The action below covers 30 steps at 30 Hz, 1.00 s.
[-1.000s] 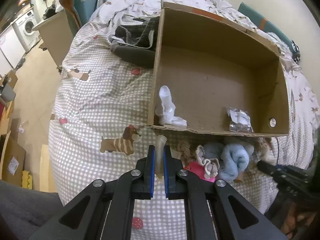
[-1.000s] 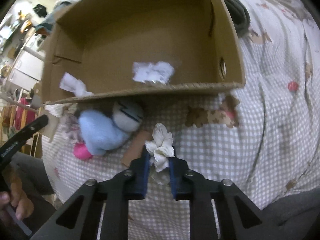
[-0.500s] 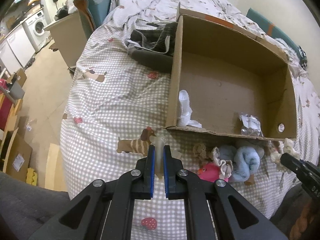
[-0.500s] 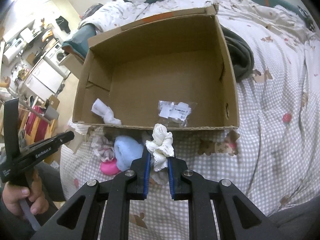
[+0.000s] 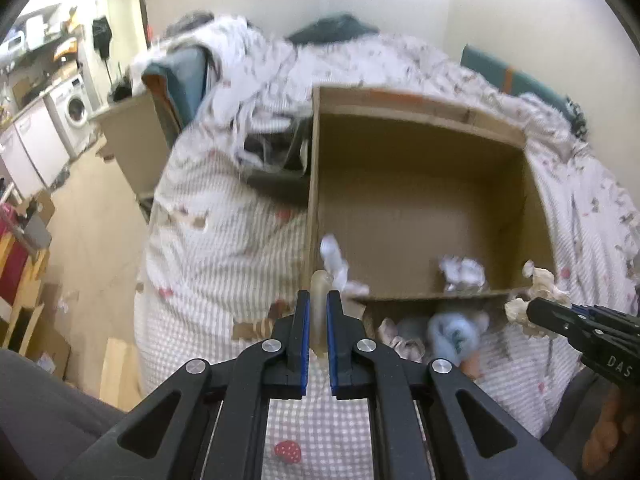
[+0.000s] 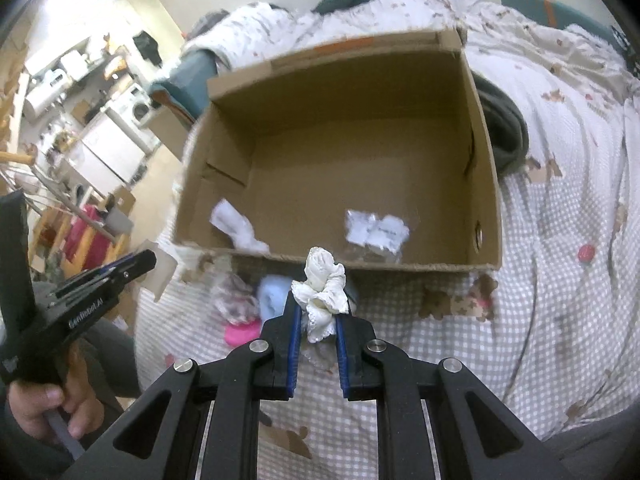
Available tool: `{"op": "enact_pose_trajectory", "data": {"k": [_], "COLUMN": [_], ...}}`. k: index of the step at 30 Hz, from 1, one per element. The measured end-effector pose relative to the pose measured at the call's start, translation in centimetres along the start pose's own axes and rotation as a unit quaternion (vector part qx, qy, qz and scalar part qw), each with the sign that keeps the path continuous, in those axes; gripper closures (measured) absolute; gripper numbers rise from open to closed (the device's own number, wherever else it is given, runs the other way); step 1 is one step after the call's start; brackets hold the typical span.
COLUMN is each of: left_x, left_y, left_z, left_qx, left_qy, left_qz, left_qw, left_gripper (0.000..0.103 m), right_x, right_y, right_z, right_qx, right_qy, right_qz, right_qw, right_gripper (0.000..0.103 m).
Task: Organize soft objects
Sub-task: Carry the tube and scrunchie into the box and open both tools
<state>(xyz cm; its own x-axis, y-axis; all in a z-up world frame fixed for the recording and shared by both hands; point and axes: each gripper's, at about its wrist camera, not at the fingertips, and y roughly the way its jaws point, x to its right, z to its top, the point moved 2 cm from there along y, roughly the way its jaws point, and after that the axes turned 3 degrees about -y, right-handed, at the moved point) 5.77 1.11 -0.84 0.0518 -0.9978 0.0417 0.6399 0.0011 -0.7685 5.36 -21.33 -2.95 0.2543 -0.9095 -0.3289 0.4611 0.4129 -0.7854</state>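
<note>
The left gripper (image 5: 316, 320) was clenched on a pale translucent soft piece (image 5: 319, 292), held just short of the cardboard box (image 5: 420, 208) and its near wall. The right gripper (image 6: 316, 324) grasped a cream frilly cloth (image 6: 322, 284) before that same wall.

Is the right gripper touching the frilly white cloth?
Touching. In the right wrist view, the right gripper is shut on the frilly white cloth, which bulges out above both blue pads.
</note>
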Motion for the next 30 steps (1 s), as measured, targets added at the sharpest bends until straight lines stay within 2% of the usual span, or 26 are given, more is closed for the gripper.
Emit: {"op": "enact_pose_trajectory", "data": {"k": [3, 8, 17, 22, 25, 27, 30], "left_x": [0.0, -0.4, 0.4, 1.6, 1.7, 1.8, 2.1], "left_y": [-1.0, -0.9, 0.4, 2.3, 4.6, 6.4, 7.3], "left_z": [1.1, 3.9, 9.9, 11.3, 9.8, 8.5, 8.2], "left_qx": [0.019, 0.016, 0.047, 0.074, 0.059, 0.032, 0.015], "left_qy": [-0.006, -0.031, -0.027, -0.005, -0.002, 0.001, 0.005], "left_qz": [-0.008, -0.025, -0.027, -0.020, -0.026, -0.022, -0.025], "left_qw": [0.9998, 0.9991, 0.9982, 0.9970, 0.9979, 0.9993, 0.9996], "left_gripper": [0.096, 0.096, 0.096, 0.096, 0.096, 0.096, 0.096], "right_x": [-0.2, 0.4, 1.3, 2.1, 2.7, 3.1, 3.7], "right_y": [-1.9, -3.7, -3.7, -2.1, -0.1, 1.5, 3.4], "right_z": [0.7, 2.0, 6.2, 8.5, 8.2, 7.5, 6.5], "right_qx": [0.042, 0.089, 0.103, 0.095, 0.080, 0.059, 0.023], "right_qy": [-0.004, 0.007, 0.003, 0.000, 0.010, 0.018, 0.025], "right_qz": [0.005, 0.001, 0.003, 0.010, 0.012, 0.001, -0.019], "right_qw": [0.999, 0.996, 0.995, 0.995, 0.997, 0.998, 0.999], "right_gripper": [0.086, 0.086, 0.086, 0.086, 0.086, 0.086, 0.086]}}
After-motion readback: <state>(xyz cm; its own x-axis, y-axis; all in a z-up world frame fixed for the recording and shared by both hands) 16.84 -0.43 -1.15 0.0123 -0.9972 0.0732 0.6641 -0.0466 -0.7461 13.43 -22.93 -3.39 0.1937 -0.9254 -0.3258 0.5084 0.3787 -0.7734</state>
